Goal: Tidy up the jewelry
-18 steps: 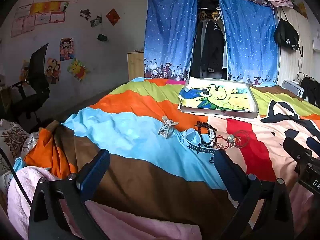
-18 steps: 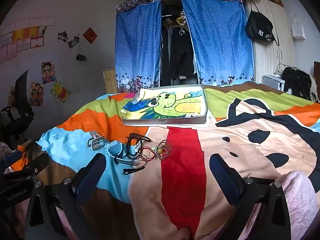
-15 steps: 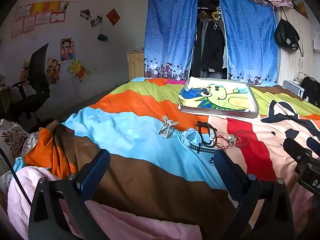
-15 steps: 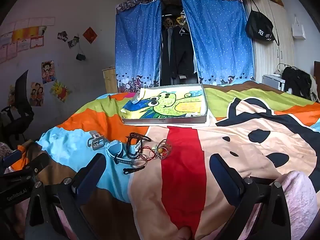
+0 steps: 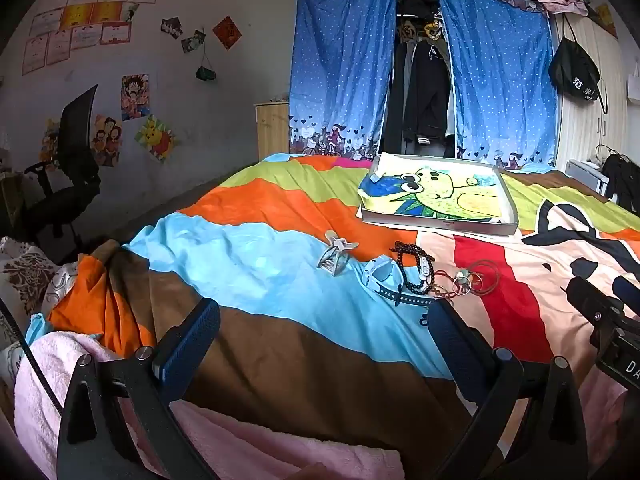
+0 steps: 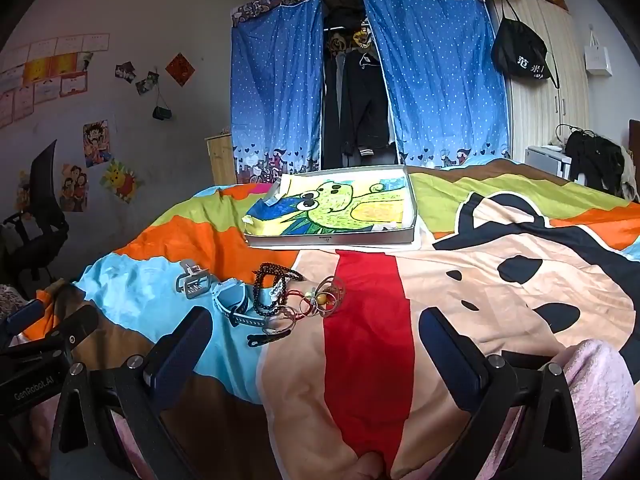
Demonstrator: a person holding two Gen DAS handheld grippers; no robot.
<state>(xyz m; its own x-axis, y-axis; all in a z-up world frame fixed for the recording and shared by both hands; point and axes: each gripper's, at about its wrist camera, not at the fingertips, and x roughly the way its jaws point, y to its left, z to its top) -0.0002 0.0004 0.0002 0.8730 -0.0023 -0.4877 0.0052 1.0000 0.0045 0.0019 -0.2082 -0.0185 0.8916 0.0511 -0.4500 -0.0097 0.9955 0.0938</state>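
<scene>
A small heap of jewelry lies on the colourful bedspread: a grey hair claw clip [image 5: 335, 256] [image 6: 192, 281], a light blue watch [image 5: 382, 276] [image 6: 232, 300], a black bead bracelet [image 5: 416, 268] [image 6: 272, 284] and thin red and clear bangles [image 5: 468, 280] [image 6: 320, 300]. A shallow grey tray [image 5: 438, 222] [image 6: 332, 239] with a green cartoon drawing stands behind them. My left gripper [image 5: 320, 336] is open and empty, short of the heap. My right gripper [image 6: 316, 344] is open and empty, just before the bangles.
A pink towel [image 5: 60, 364] lies at the near edge of the bed. An office chair [image 5: 68, 168] stands at the left by the wall. Blue curtains [image 5: 340, 72] and a wardrobe are behind the bed. The right gripper's body shows in the left wrist view [image 5: 608, 320].
</scene>
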